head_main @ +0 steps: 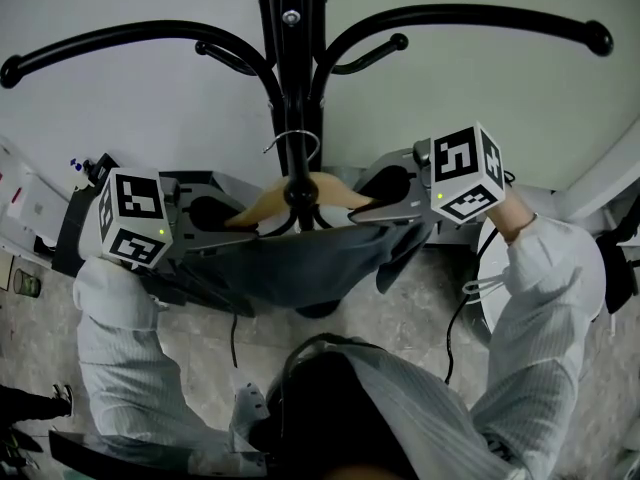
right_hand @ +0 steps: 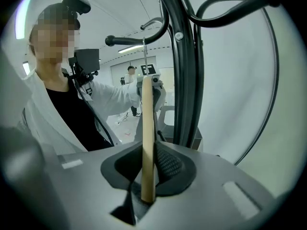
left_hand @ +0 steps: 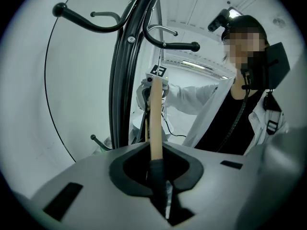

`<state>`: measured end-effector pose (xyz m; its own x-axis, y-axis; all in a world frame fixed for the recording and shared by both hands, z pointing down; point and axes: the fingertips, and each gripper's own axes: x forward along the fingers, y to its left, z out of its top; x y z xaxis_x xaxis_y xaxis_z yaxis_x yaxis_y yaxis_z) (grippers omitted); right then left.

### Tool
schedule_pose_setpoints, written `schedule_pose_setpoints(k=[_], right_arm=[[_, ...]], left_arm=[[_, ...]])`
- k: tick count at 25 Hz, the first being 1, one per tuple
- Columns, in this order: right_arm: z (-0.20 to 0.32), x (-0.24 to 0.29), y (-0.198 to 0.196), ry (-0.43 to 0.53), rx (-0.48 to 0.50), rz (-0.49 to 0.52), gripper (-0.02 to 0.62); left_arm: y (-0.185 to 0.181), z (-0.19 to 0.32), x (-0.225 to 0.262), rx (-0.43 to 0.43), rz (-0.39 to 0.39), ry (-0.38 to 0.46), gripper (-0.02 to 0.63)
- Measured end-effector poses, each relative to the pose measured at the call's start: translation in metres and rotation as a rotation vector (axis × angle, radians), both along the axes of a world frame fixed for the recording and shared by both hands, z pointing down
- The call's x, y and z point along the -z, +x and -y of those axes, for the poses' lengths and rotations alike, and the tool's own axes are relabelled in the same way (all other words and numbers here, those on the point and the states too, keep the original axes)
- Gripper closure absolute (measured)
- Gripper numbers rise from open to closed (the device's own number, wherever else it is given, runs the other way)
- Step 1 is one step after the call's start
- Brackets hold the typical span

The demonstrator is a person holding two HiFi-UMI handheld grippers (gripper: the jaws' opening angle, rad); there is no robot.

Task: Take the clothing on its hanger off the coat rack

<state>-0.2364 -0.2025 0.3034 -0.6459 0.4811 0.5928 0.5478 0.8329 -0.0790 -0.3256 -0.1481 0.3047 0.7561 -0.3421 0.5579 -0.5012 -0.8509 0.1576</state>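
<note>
A wooden hanger hangs by its metal hook on the black coat rack, with dark grey clothing draped below it. My left gripper is shut on the hanger's left end. The right gripper is shut on its right end. In the left gripper view the wooden arm runs up out of the left gripper, with dark cloth pinched beside it. In the right gripper view the hanger stands edge-on in the right gripper.
The rack's curved arms spread left and right overhead, with short hooks near the pole. A white wall stands behind. Cables hang at the right. Another person stands far off in the room.
</note>
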Motion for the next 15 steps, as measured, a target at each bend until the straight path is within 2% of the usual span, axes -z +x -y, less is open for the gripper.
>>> schedule_pose_setpoints(k=[9,15], right_arm=[[0.006,-0.006,-0.005,-0.052,-0.109,-0.008,0.538],[-0.004,0.026,0.005,-0.018,-0.129,0.066,0.538]], left_arm=[[-0.005,0.007,-0.005,0.038,0.014,0.015,0.560],[0.007,-0.003,0.024,0.057,0.021,0.063,0.560]])
